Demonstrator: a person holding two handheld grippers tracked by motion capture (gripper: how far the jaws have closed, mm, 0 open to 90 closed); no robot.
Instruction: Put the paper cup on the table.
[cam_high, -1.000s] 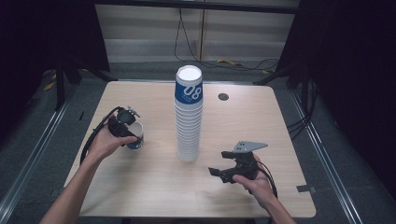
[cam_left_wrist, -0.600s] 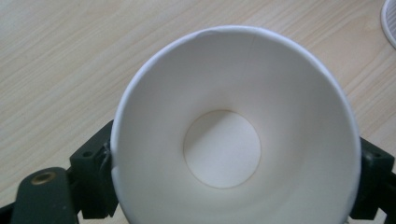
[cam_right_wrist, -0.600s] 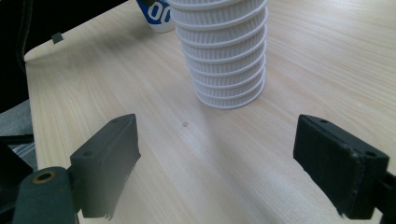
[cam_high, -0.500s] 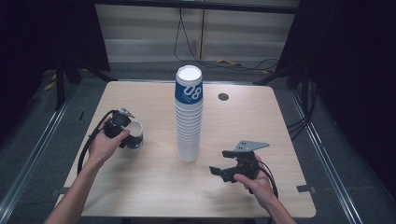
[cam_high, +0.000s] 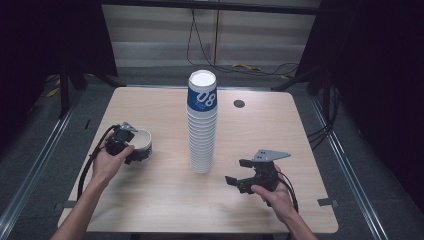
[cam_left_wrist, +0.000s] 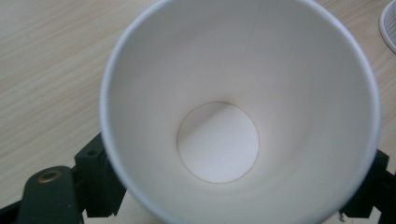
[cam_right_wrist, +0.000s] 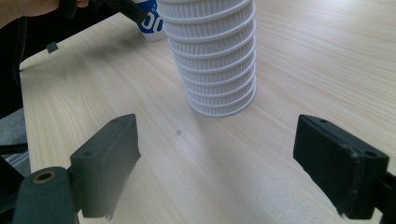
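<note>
A tall stack of white paper cups (cam_high: 202, 130), its top cup blue with "08", stands mid-table; its ribbed base (cam_right_wrist: 217, 60) is ahead of my right gripper. My right gripper (cam_high: 239, 176) sits low at the front right, open, and its wide-apart jaws (cam_right_wrist: 224, 168) hold nothing. My left gripper (cam_high: 131, 149) is shut on a single paper cup (cam_high: 142, 145) at the table's left. That cup's white inside (cam_left_wrist: 233, 116) faces the left gripper's camera, with a jaw on either side. The same cup (cam_right_wrist: 150, 21) sits low by the table; whether it touches is unclear.
The light wooden table (cam_high: 300, 125) has a small dark round mark (cam_high: 239, 103) at the back right. Black cables trail from both grippers. Metal rails and dark floor surround the table.
My left hand has shifted slightly left and toward the near edge, carrying the cup with it. The right gripper and the stack have not moved.
</note>
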